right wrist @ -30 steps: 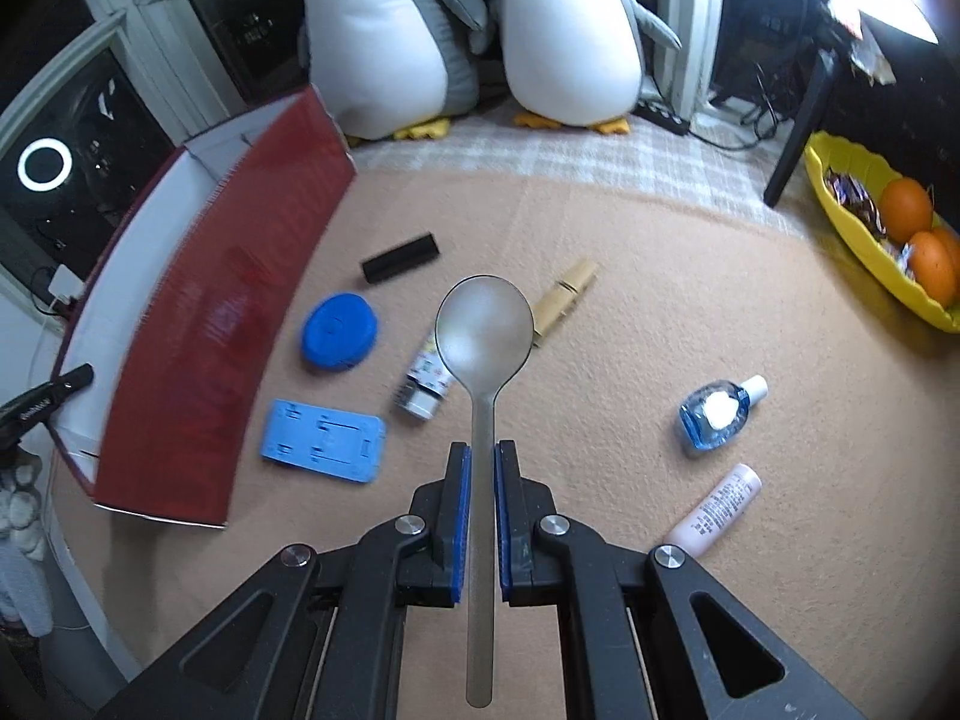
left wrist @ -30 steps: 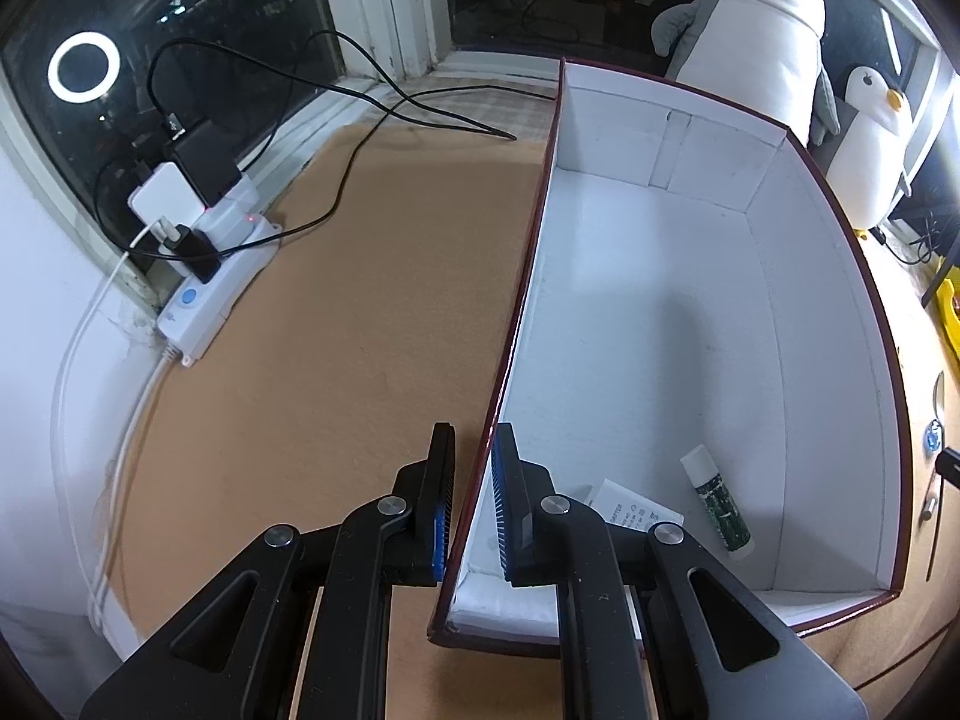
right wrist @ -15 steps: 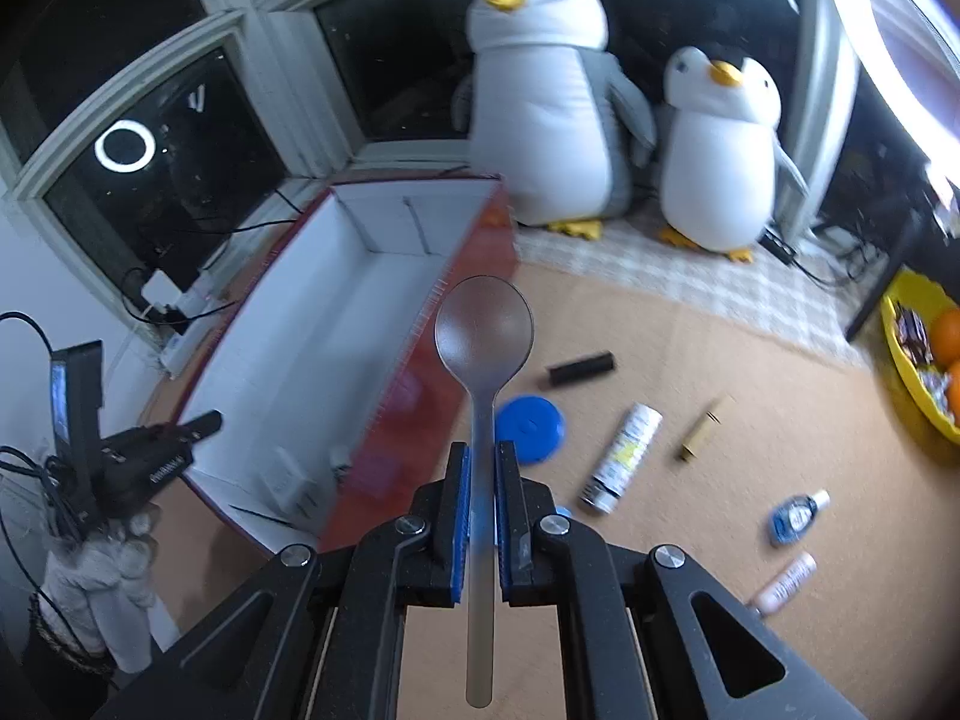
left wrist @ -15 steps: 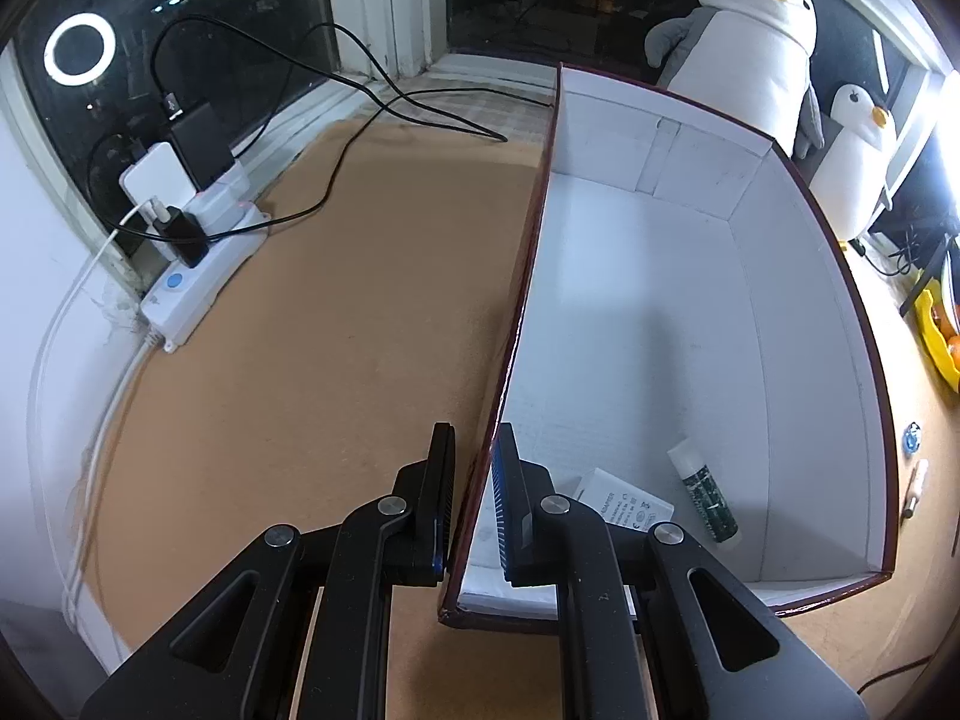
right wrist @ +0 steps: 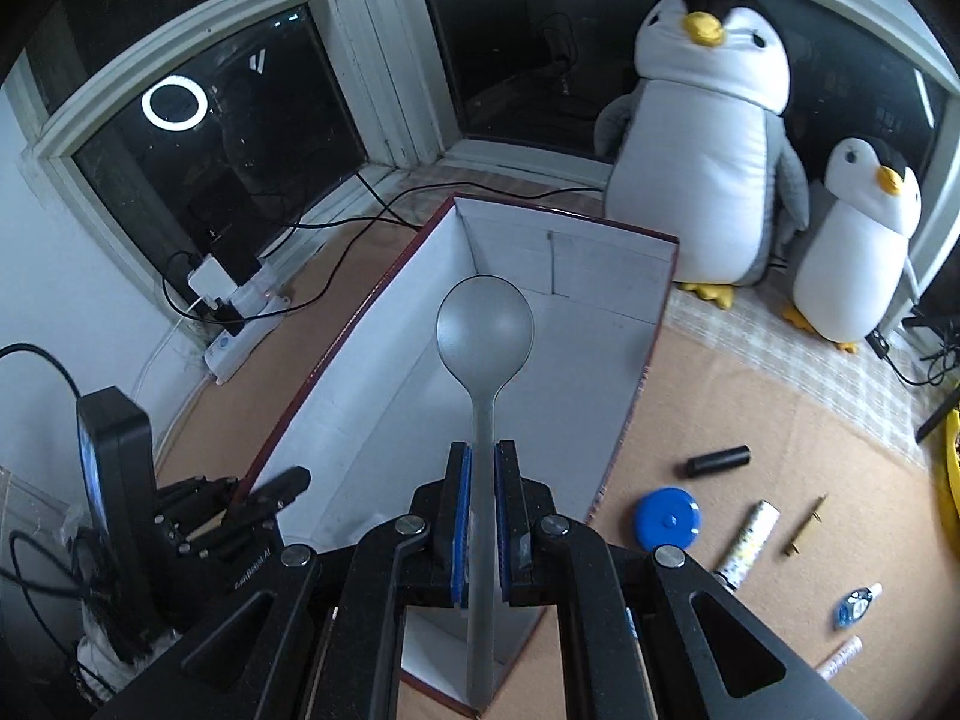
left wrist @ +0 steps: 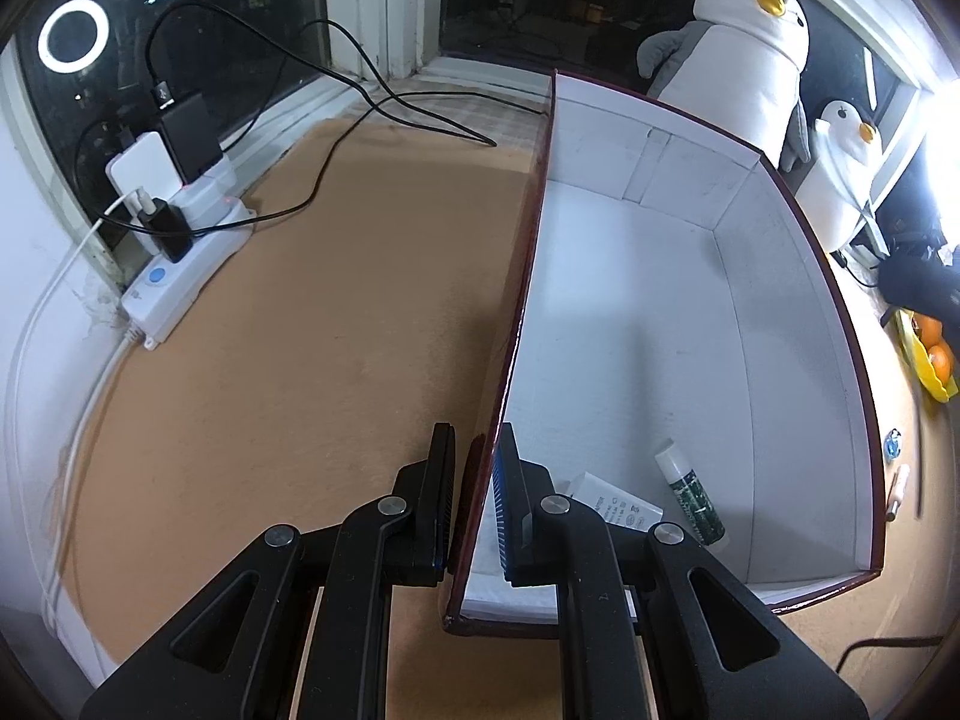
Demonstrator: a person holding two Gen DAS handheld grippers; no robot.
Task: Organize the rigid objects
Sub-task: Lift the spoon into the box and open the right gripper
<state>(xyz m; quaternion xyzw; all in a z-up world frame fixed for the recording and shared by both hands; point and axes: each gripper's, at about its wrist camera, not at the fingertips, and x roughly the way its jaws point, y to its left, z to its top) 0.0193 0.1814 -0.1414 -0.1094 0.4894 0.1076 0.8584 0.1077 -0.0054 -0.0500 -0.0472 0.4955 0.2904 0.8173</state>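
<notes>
Right gripper (right wrist: 480,516) clamps the spoon (right wrist: 483,336) by its handle above the box (right wrist: 654,300). Left gripper (left wrist: 474,510) pinches the box wall; released too high, the spoon may bounce out.

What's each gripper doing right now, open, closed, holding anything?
Left gripper: closed on the box, fingers either side of its near side wall.
Right gripper: closed on the grey spoon by its handle, above the box.

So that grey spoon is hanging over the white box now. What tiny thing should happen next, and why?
Probably lower the spoon a little into the box before letting go. The right gripper is shut on its handle with the bowl above the open interior, and the left gripper clamps the box wall, steadying it.
</notes>
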